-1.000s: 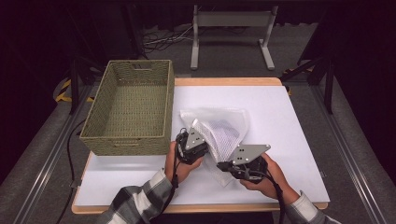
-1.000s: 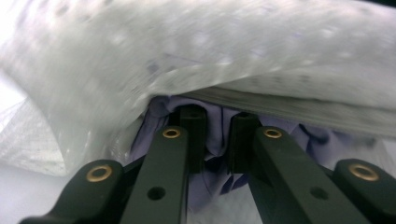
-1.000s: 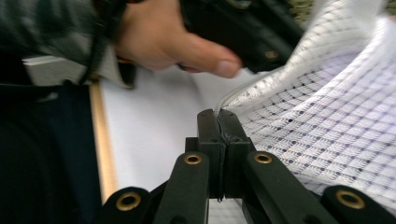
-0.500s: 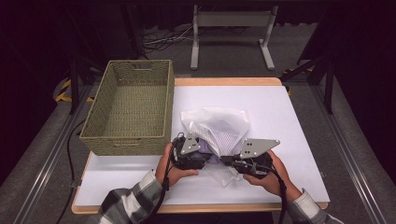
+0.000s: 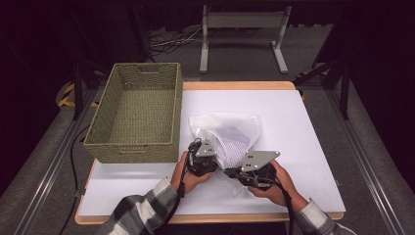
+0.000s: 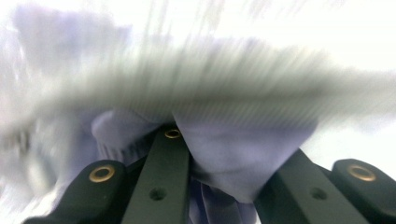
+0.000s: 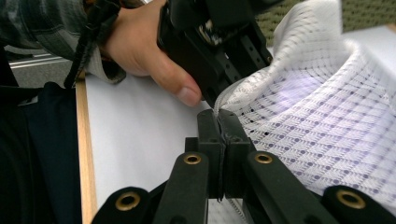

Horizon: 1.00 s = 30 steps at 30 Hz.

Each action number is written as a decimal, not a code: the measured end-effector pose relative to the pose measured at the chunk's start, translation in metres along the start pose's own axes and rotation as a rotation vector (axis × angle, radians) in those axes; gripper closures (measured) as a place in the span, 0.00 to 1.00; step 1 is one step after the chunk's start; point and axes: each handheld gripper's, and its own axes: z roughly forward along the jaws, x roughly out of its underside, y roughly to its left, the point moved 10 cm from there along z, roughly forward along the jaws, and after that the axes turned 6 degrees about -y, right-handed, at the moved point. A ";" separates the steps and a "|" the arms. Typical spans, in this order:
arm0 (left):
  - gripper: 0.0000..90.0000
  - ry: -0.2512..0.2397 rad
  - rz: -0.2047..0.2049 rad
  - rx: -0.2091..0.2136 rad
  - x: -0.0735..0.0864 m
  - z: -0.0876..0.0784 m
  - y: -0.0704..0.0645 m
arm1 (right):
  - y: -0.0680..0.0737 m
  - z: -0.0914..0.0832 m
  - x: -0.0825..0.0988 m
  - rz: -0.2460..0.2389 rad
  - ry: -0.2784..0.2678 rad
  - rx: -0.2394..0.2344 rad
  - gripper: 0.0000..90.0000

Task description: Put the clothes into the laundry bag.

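From up high my 2 grippers meet at the white mesh bag (image 5: 227,134) near the bench's front edge, beside the wicker basket (image 5: 134,115). My right gripper (image 7: 218,122) is pinched on the mesh edge. My left gripper (image 6: 224,154) just closed on purple cloth (image 6: 233,158) inside, blurry there.

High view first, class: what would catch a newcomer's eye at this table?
A crumpled white mesh bag lies mid-table with something pale purple inside. Two hand-held grippers meet at its near edge: the right gripper is shut on the mesh, and the left gripper, whose jaws have just been closing, has purple cloth between them. An olive woven basket stands to the left.
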 end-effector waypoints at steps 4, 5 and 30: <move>0.92 -0.105 -0.017 -0.010 -0.029 -0.016 -0.013 | 0.006 -0.005 -0.017 -0.019 -0.027 -0.031 1.00; 0.92 -0.139 -0.022 -0.016 -0.036 -0.021 -0.016 | 0.007 -0.008 -0.022 -0.022 -0.040 -0.039 1.00; 0.91 -0.003 0.001 -0.276 0.008 0.013 0.043 | 0.014 0.006 0.008 0.047 0.053 -0.070 1.00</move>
